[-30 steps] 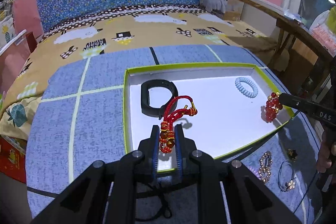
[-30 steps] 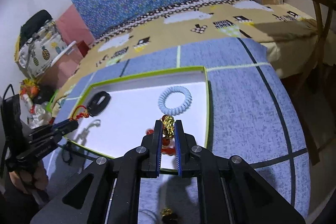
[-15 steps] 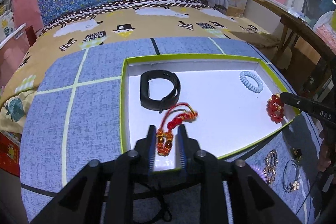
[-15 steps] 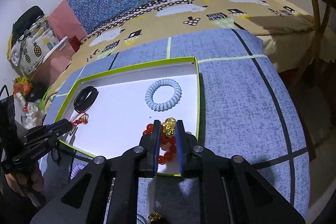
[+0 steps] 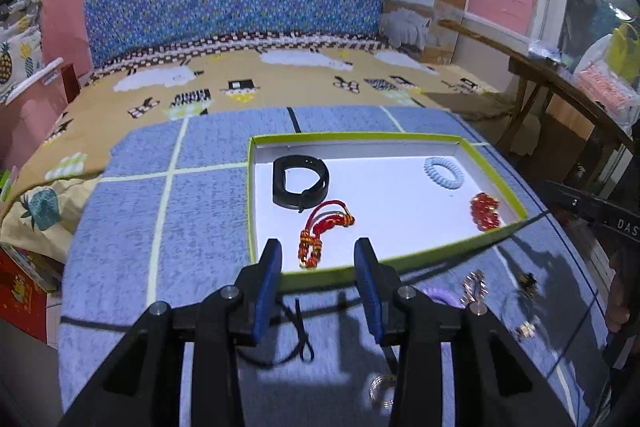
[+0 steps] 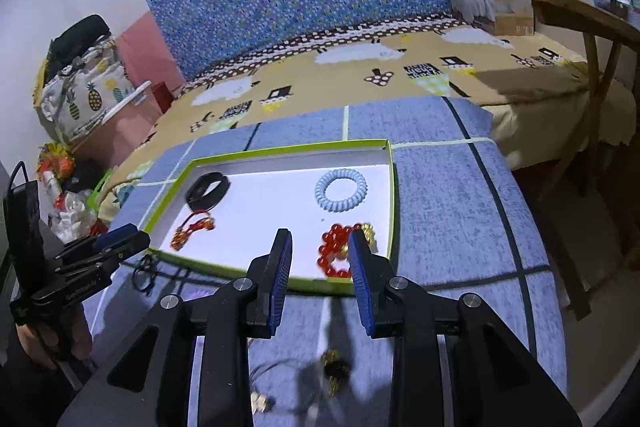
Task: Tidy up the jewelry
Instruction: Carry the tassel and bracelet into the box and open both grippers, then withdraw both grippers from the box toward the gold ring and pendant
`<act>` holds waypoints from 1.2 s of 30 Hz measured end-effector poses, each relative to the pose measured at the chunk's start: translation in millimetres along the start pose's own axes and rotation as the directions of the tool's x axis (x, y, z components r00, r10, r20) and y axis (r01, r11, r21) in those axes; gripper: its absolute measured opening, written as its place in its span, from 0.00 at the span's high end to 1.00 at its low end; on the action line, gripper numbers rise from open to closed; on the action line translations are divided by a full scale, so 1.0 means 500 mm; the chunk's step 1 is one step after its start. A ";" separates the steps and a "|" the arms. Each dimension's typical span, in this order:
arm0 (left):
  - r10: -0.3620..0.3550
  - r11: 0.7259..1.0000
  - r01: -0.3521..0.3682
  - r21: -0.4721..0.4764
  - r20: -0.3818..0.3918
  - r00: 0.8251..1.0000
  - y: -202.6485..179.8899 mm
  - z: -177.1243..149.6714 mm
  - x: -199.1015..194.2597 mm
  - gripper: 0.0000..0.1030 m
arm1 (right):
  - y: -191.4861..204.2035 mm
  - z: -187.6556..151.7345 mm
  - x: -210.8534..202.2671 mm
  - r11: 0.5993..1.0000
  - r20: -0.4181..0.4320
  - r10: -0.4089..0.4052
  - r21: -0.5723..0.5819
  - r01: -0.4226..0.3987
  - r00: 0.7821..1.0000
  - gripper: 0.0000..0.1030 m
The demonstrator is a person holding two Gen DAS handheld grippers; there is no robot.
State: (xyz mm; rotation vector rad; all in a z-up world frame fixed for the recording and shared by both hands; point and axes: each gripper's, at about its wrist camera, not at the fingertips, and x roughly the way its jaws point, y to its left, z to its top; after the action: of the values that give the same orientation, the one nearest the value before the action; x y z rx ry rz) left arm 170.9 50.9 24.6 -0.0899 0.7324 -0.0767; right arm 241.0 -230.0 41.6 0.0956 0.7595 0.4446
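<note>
A shallow white tray with a green rim (image 5: pixel 344 137) (image 6: pixel 280 149) lies on the blue mat. In it lie a black band (image 5: pixel 300 179) (image 6: pixel 208 190), a red cord bracelet (image 5: pixel 320 233) (image 6: pixel 192 229), a pale blue coil hair tie (image 5: pixel 443 172) (image 6: pixel 341 189) and a red bead bracelet with a gold charm (image 5: pixel 485 211) (image 6: pixel 340 251). My left gripper (image 5: pixel 318 267) is open and empty just behind the tray's near rim, over the cord bracelet. My right gripper (image 6: pixel 320 259) is open and empty above the near rim beside the bead bracelet.
Loose jewelry lies on the mat in front of the tray: a black cord (image 5: pixel 298 327) (image 6: pixel 144 273), a purple coil (image 5: pixel 438 297), metal bracelets (image 5: pixel 474 287) and a gold and black piece (image 6: pixel 336 367). A bed lies behind, a wooden table (image 6: pixel 580 15) at the right.
Both grippers opened and drew back. The red cord bracelet and the red bead bracelet were let go and now lie in the tray.
</note>
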 end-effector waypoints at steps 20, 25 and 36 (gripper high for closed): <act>0.001 1.000 -0.001 -0.008 0.084 0.996 -0.009 -0.117 -0.162 0.62 | 0.032 -0.141 -0.152 0.999 0.063 -0.037 -0.021 0.039 0.997 0.71; 0.001 1.000 0.000 -0.013 0.092 0.996 -0.007 -0.140 -0.187 0.62 | 0.030 -0.158 -0.167 0.998 0.068 -0.056 -0.020 0.057 0.996 0.71; -0.006 1.000 0.007 -0.016 0.083 0.997 -0.003 -0.149 -0.191 0.62 | 0.013 -0.171 -0.152 0.998 0.037 -0.055 0.006 0.055 0.998 0.71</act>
State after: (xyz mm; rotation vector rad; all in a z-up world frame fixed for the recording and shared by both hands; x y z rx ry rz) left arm 50.2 55.1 33.0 -0.1101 0.6494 -0.0725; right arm 131.7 -262.6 29.8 0.0877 0.7248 0.3874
